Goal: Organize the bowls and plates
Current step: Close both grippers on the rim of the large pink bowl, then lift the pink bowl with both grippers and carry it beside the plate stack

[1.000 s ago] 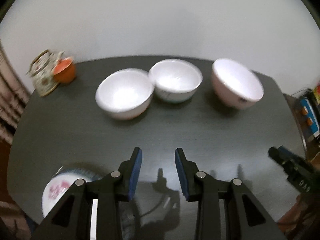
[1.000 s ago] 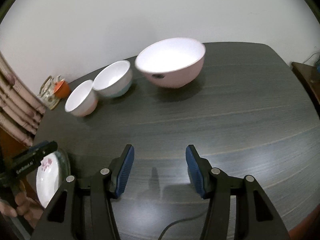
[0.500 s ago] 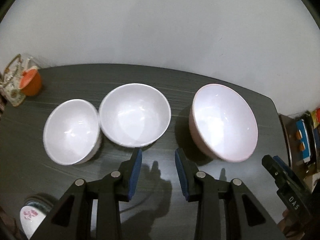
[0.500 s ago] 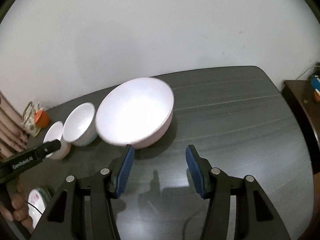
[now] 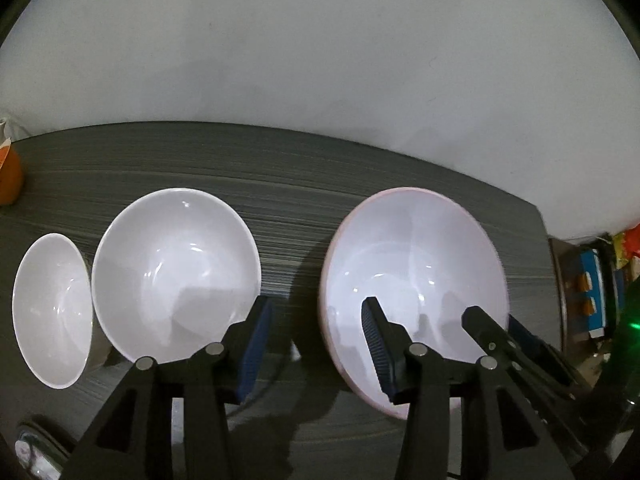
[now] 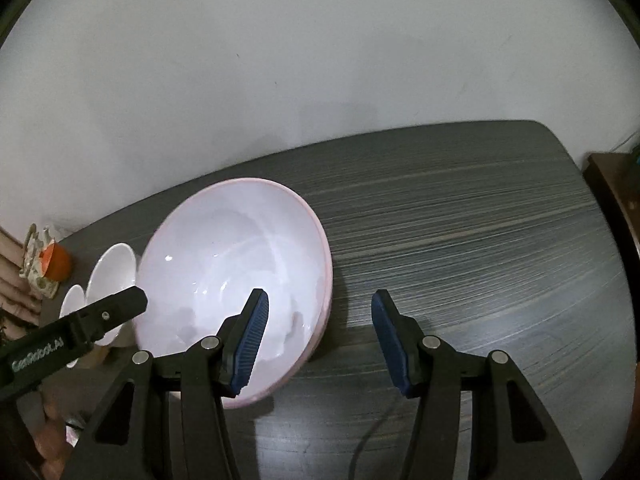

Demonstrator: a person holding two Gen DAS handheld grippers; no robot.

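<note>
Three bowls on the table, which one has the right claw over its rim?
The big pink-rimmed bowl, rightmost in the row. The right claw is open with one finger over its rim. The two smaller white bowls sit left of it, untouched.

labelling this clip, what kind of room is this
Probably a home dining or living area: a dark wood-grain table against a plain white wall, holding a pink bowl and two white bowls.

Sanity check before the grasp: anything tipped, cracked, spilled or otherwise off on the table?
Nothing stands out. The pink bowl, middle white bowl and small white bowl all sit upright and empty on the table, with no visible chips or spills. Both the left gripper and right gripper are open.
</note>
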